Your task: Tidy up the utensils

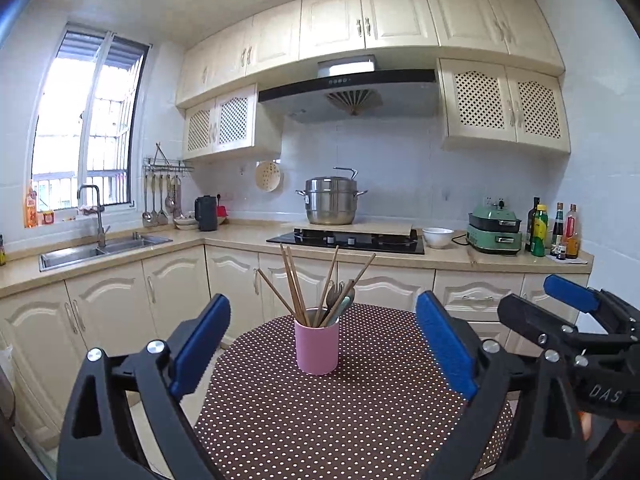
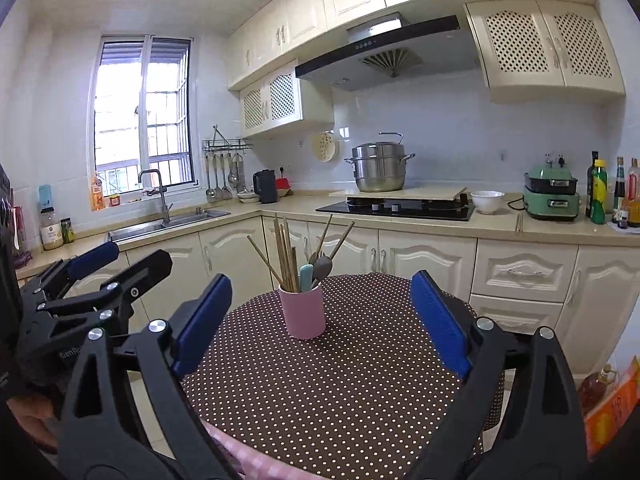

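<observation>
Currently both tools stand wide open and empty: left gripper (image 1: 322, 344), right gripper (image 2: 320, 322). Between each pair of blue pads, a pink cup (image 1: 317, 346) stands upright on the dotted tablecloth (image 1: 360, 420), holding chopsticks (image 1: 294, 284) and spoons (image 2: 322, 266).

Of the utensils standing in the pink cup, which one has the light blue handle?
The short utensil at the front of the pink cup, its pale blue handle pointing up. The chopsticks around it are plain wood, and the spoon beside it is dark.
</observation>
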`<action>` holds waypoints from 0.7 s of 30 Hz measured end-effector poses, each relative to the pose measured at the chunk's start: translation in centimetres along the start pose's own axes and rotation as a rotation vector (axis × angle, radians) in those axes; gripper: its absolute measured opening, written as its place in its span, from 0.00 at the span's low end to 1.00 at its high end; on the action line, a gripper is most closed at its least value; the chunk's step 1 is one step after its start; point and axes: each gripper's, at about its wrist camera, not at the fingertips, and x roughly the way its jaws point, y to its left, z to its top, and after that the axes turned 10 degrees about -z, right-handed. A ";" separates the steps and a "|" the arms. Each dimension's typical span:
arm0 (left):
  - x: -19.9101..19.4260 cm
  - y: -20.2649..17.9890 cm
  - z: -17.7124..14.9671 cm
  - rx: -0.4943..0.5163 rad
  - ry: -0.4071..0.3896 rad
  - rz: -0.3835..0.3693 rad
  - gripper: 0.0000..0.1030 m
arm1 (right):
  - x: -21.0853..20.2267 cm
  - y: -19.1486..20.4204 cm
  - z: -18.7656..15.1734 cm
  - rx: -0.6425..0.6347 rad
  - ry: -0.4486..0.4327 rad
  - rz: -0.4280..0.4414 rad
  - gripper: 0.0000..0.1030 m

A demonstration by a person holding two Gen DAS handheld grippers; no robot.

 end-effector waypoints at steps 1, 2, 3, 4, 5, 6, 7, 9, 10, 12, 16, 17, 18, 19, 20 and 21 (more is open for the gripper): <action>-0.2 -0.1 0.0 0.006 -0.004 0.003 0.90 | -0.3 0.2 0.0 -0.005 -0.006 -0.003 0.87; -0.5 -0.2 0.0 0.010 -0.009 0.004 0.90 | -0.5 0.2 0.0 -0.009 -0.010 -0.004 0.88; -0.7 -0.3 0.0 0.012 -0.013 0.003 0.90 | -0.7 0.3 0.0 -0.012 -0.015 -0.004 0.88; -0.9 -0.3 0.0 0.010 -0.013 0.006 0.90 | -1.0 0.4 0.1 -0.014 -0.020 -0.003 0.88; -1.2 -0.3 0.0 0.007 -0.016 0.005 0.90 | -1.2 0.5 0.0 -0.015 -0.022 -0.004 0.88; -1.4 -0.2 0.0 0.004 -0.020 0.002 0.90 | -1.3 0.5 0.1 -0.018 -0.026 -0.008 0.89; -1.6 -0.2 0.0 0.000 -0.022 0.000 0.90 | -1.6 0.6 0.0 -0.021 -0.028 -0.012 0.89; -1.9 -0.2 0.0 -0.001 -0.025 -0.003 0.90 | -1.7 0.7 -0.1 -0.027 -0.033 -0.014 0.89; -2.0 -0.2 0.0 0.001 -0.027 -0.001 0.90 | -1.9 0.8 0.0 -0.028 -0.036 -0.014 0.89; -2.3 -0.3 0.1 0.005 -0.032 0.006 0.90 | -2.2 0.9 -0.1 -0.033 -0.044 -0.018 0.89; -2.6 -0.4 0.1 0.002 -0.041 0.007 0.90 | -2.7 1.1 0.0 -0.041 -0.059 -0.027 0.89; -2.7 -0.4 0.1 0.003 -0.044 0.009 0.90 | -2.8 1.2 0.0 -0.040 -0.061 -0.025 0.90; -2.8 -0.5 0.1 0.004 -0.048 0.012 0.90 | -2.8 1.2 0.0 -0.040 -0.062 -0.024 0.90; -2.9 -0.5 0.1 0.006 -0.051 0.016 0.90 | -2.9 1.2 0.0 -0.041 -0.064 -0.024 0.90; -3.0 -0.5 0.1 0.007 -0.053 0.020 0.90 | -2.9 1.2 0.0 -0.043 -0.065 -0.024 0.90; -3.1 -0.5 0.1 0.008 -0.055 0.024 0.90 | -3.0 1.3 0.0 -0.044 -0.067 -0.024 0.90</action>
